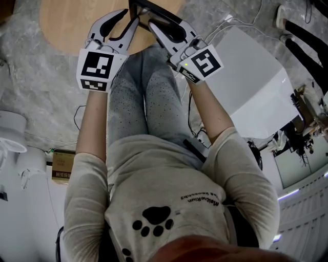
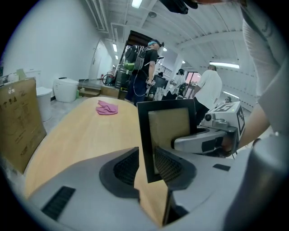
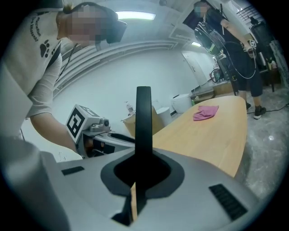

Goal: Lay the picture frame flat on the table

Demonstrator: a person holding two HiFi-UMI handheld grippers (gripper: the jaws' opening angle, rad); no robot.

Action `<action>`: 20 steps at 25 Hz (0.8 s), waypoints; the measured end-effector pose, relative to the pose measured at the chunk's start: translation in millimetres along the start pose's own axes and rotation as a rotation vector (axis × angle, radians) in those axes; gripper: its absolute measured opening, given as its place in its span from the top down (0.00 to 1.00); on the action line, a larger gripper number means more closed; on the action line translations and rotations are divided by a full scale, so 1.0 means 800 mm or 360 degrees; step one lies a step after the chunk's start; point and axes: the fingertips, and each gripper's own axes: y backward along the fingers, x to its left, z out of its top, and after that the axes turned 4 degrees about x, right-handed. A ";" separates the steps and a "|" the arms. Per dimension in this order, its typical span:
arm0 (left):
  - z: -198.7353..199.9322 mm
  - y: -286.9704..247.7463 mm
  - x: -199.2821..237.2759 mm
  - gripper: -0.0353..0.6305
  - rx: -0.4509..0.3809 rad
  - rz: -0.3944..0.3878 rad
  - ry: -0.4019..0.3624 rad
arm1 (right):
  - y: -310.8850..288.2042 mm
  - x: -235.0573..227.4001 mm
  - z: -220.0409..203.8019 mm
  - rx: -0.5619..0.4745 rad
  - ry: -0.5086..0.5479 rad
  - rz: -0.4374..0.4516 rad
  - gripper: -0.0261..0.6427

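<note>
Pale wooden table (image 1: 66,25) over grey marbled floor (image 1: 31,66), head view: left gripper (image 1: 128,20) and right gripper (image 1: 154,23) meet at the table's near edge, with the picture frame (image 1: 154,9) upright at their fingertips. Left gripper view: left gripper (image 2: 146,164) fingers wide apart, the black-bordered frame's (image 2: 169,122) lower corner standing in the gap, neither pad pressing it; right gripper (image 2: 178,143) clamped on the frame's right edge; pink cloth (image 2: 107,108) well beyond the fingertips on the table (image 2: 81,135); cardboard box (image 2: 18,122) far left. Right gripper view: right gripper (image 3: 143,173) fingers narrow, pinched on the frame (image 3: 143,122), which is edge-on and rising from between the pads; left gripper (image 3: 122,137) beyond the left finger; cloth (image 3: 205,113) ahead, rightward, on the table (image 3: 212,135).
</note>
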 end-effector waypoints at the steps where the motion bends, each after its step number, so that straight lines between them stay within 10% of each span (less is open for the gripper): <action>1: -0.002 -0.001 -0.002 0.78 0.0007 -0.0028 0.0001 | 0.000 0.000 -0.002 0.0003 -0.0002 0.0007 0.93; 20: -0.035 -0.013 0.006 0.85 0.0125 -0.0024 0.0213 | -0.013 -0.009 -0.033 0.0069 -0.0049 -0.0031 0.93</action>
